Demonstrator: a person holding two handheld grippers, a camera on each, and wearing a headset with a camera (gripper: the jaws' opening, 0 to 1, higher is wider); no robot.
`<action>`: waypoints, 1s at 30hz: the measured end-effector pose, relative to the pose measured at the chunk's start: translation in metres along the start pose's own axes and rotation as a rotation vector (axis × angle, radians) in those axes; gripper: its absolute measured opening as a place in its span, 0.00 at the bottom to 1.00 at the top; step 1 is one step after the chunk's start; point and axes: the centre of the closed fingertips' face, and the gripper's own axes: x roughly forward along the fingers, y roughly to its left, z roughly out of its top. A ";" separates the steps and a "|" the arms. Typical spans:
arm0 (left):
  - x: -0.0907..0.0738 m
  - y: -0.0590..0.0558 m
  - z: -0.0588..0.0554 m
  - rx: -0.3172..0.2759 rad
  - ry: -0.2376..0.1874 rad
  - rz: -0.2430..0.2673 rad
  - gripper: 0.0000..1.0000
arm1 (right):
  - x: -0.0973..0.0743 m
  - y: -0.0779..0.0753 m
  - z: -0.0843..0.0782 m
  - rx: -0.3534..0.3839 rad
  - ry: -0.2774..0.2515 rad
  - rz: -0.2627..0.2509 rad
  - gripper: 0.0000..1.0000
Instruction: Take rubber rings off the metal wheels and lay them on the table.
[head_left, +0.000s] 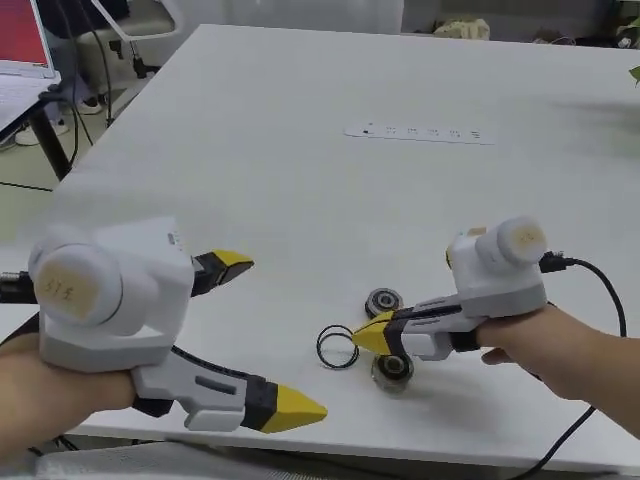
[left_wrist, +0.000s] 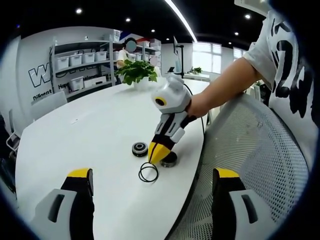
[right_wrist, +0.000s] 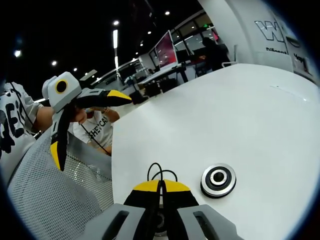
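Centrally in the head view, a small round wheel of silver metal with a dark rim (head_left: 383, 301) is seen lying flat on the matte white table (head_left: 300, 180), its bore facing up. Just beside that wheel, nearer the person, thin black rubber rings (head_left: 338, 347) are laid flat as overlapping loops. A second wheel (head_left: 392, 368) is partly covered by the right gripper (head_left: 375, 336), whose long axis runs level across the table toward the rings. Its yellow tips are pressed together at the loops' edge. The left gripper (head_left: 262, 335) is held well apart from the wheel, jaws spread wide.

In the left gripper view, the rings (left_wrist: 148, 172) are seen under the other gripper's tip, near the wheel (left_wrist: 139, 148).

In the right gripper view, the closed tips are pointed at the loops (right_wrist: 161, 172), with the wheel (right_wrist: 218, 180) just beside them. Whether rubber is pinched cannot be told.
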 end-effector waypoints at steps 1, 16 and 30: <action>0.000 0.000 0.000 -0.002 0.000 0.000 0.99 | 0.000 0.000 -0.001 0.003 0.003 -0.002 0.00; -0.002 0.004 0.000 -0.007 0.001 0.009 0.99 | 0.004 -0.008 -0.011 -0.010 0.041 -0.041 0.01; -0.003 0.007 -0.003 -0.013 0.010 0.015 0.99 | 0.003 -0.009 -0.009 -0.036 0.034 -0.049 0.12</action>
